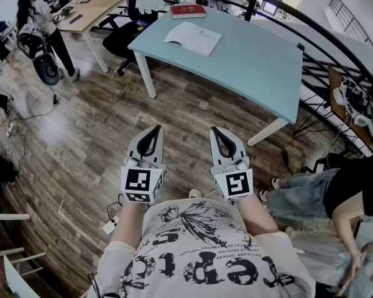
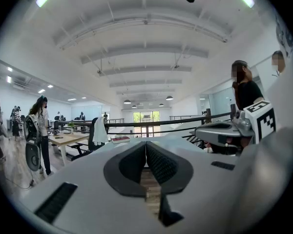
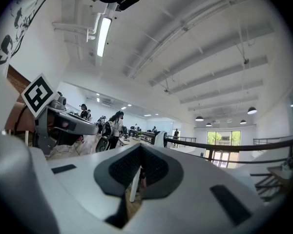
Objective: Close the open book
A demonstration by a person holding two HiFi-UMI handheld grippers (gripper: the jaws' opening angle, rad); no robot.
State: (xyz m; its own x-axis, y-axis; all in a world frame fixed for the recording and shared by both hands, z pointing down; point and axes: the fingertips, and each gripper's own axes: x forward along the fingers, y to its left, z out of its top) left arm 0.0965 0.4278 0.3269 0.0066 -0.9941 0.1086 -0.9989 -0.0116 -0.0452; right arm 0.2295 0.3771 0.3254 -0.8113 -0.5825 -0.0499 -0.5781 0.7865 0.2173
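Standing on the wooden floor well apart from the pale blue bench (image 1: pixel 255 73), the person is holding both tools out ahead at waist height, side by side and aiming toward it. The left tongs (image 1: pixel 154 130) are clenched on nothing, pads meeting at the tip, and the right tongs (image 1: pixel 215 131) are likewise pressing together with nothing between them.

The open book (image 1: pixel 193 38) is lying flat, pages up, on the far left part of the bench, with a red closed book (image 1: pixel 188 11) sitting just beyond it near the far corner. Its spread is running roughly along the bench's long edge, so the long axis is crossing the head view from left to right and dipping slightly. The spine is probably cutting across that axis, though it is too small to trace.

By my reading, the task is only at the approach. Nothing is touching the book. The next move is calling for stepping up to the bench, releasing one pair of tongs, catching an outer page edge or cover, and swinging it over the spine.
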